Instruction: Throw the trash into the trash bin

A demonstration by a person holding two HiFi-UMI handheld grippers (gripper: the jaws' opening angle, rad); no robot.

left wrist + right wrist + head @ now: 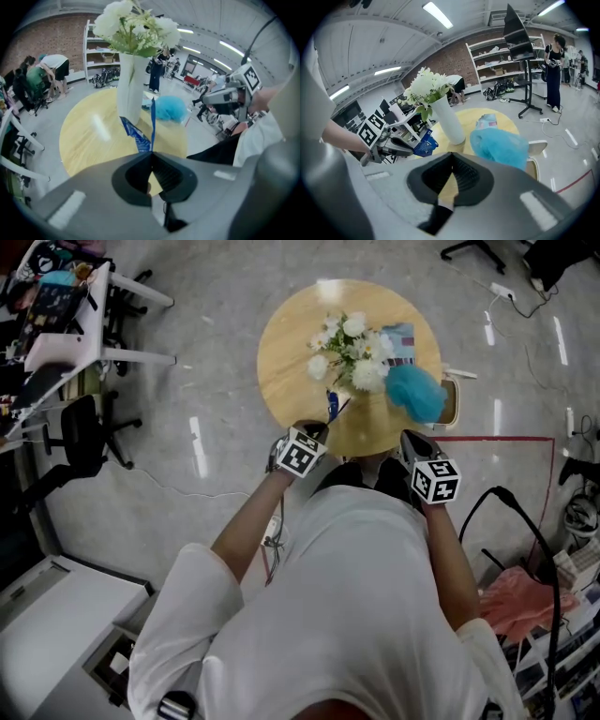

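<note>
The left tongs (pixel 151 151) are pinching shut on a blue snack wrapper (pixel 138 135), which is sticking up from their tips just in front of the white vase (pixel 128 89) holding white flowers (pixel 136 23). The wrapper is hanging over the near part of the round wooden bench (pixel 286 362). The right tongs (pixel 451 157) are sitting closed with nothing between them, hovering at the bench's near right edge beside a fluffy teal bundle (pixel 499 147), possibly a crumpled net cap. A small printed packet (pixel 401 341) is lying behind that bundle, near the flowers.
</note>
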